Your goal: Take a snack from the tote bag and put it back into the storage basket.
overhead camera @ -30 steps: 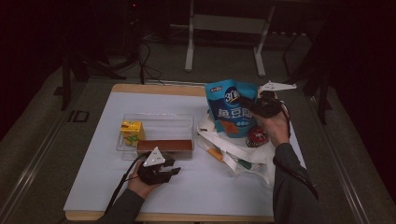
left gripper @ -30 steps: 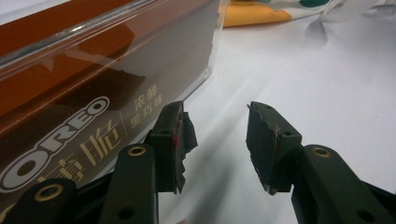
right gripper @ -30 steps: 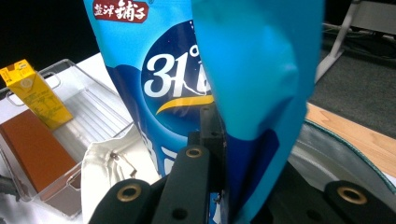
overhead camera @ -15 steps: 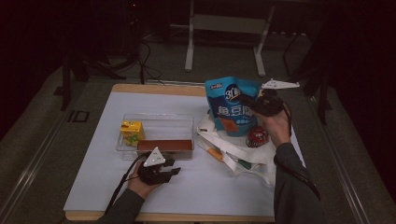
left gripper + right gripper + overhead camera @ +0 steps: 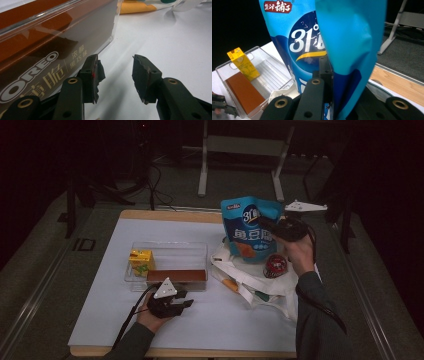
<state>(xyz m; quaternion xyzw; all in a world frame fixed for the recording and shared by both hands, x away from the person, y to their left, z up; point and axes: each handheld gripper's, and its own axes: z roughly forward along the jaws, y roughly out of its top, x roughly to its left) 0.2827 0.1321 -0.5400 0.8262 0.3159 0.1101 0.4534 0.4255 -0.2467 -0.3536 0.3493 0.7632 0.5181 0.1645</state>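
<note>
The blue snack pouch [image 5: 252, 227] is a glossy stand-up bag with a white "31" logo, a red brand patch at its top corner and a picture of orange-brown food low on its front. It hangs upright above the right half of the bench [image 5: 100, 320], over a crumpled white tote bag [image 5: 250, 280], with a small red can [image 5: 275, 265] just beside its lower edge. In the right gripper view the pouch's side fold runs down between the two black jaws. The right hand-held gripper [image 5: 272, 226] is clamped on that side edge, raised off the bench by a hand that reaches up and forward, sleeve trailing toward the near edge. The left hand-held gripper [image 5: 116, 75] lies low on the bench, jaws parted with nothing between them, just beside the near wall of a clear plastic bin [image 5: 170, 251]. The bin holds a brown Oreo box [image 5: 37, 72] and a yellow carton [image 5: 140, 260].
</note>
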